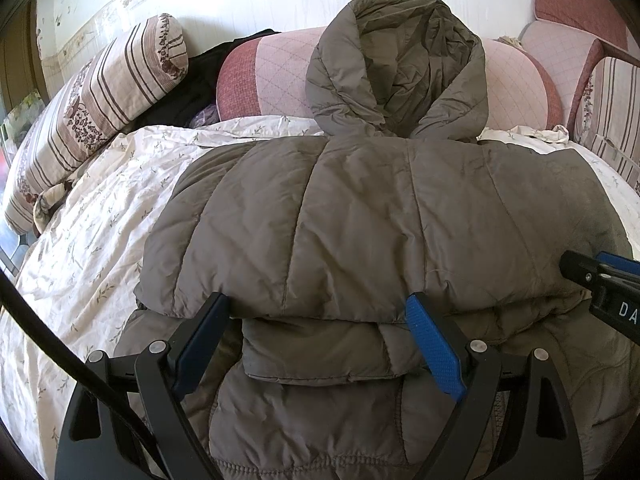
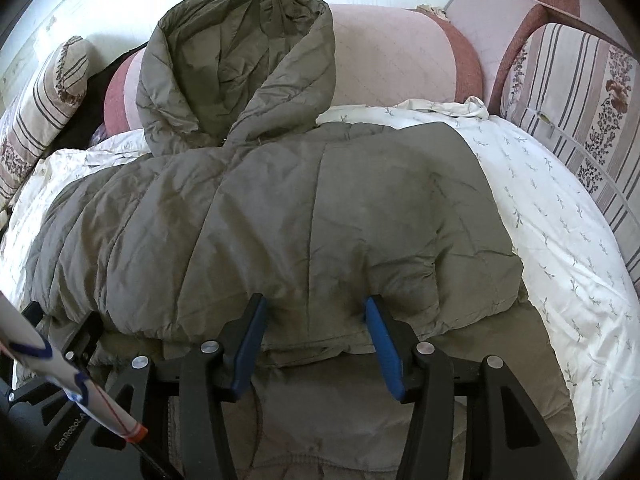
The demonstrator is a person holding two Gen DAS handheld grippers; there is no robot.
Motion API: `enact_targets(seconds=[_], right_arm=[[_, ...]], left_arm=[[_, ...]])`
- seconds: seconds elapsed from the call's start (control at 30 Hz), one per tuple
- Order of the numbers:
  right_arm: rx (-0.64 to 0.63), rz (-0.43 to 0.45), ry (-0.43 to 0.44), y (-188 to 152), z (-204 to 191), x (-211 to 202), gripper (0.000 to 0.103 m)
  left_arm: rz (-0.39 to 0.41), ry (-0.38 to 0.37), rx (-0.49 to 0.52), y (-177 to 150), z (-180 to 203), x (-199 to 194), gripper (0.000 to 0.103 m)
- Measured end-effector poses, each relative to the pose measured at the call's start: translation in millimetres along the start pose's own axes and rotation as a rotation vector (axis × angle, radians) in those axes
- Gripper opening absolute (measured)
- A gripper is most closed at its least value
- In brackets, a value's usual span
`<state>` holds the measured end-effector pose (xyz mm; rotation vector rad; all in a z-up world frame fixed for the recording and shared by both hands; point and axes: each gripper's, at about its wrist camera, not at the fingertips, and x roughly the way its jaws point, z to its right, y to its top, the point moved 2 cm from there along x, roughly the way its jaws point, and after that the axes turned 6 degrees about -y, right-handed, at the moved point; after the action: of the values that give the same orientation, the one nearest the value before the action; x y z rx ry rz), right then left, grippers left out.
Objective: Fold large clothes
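so the puffy grey hooded jacket (image 1: 360, 216) is lying on the floral bedsheet (image 1: 100, 208), body doubled over so a thick folded edge runs straight across right in front of both grippers. the hood (image 1: 400, 68) is way out ahead of them, propped up against the pink bolster cushion (image 1: 272, 76), probably just because that's where the collar end ran out of bed.

the left gripper (image 1: 320, 312) has its jaws spread wide, fingertips at that folded edge with a chunk of the layers sitting between them, not squeezed as far as i can see. the right gripper (image 2: 316, 312) is narrower, and its tips dig into the padding, which bulges up between them. whether it's actually clamped or just resting there, honestly can't tell.

both side by side on the same edge makes sense to me: a coat this bulky would sag if lifted from one spot. guessing the next fold goes toward the hood.
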<state>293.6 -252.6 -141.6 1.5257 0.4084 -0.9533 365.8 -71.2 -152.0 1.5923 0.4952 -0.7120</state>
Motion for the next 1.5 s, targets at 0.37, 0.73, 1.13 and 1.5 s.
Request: enact_targets(seconds=[0.37,0.73,1.13,1.5], right_arm=[[0.043,0.048,0.018,6.7,6.9,-16.0,0.056],[0.069,-0.004,-0.024,3.4,19.3,1.2,0.056],[0.062,-0.008,-0.026,0.8,16.7,3.5,0.060],[0.124,0.053,-0.016,11.0,31.1,-17.7,0.060]], left_arm=[[0.000,0.002,0.001,0.0,0.3,0.1,0.089],[0.000,0.002,0.000,0.0,0.6,0.1,0.089],[0.001,0.002,-0.001,0.0,0.9,0.2,0.089],[0.086,0.007,-0.058,14.3,-17.3,-24.7,0.089]])
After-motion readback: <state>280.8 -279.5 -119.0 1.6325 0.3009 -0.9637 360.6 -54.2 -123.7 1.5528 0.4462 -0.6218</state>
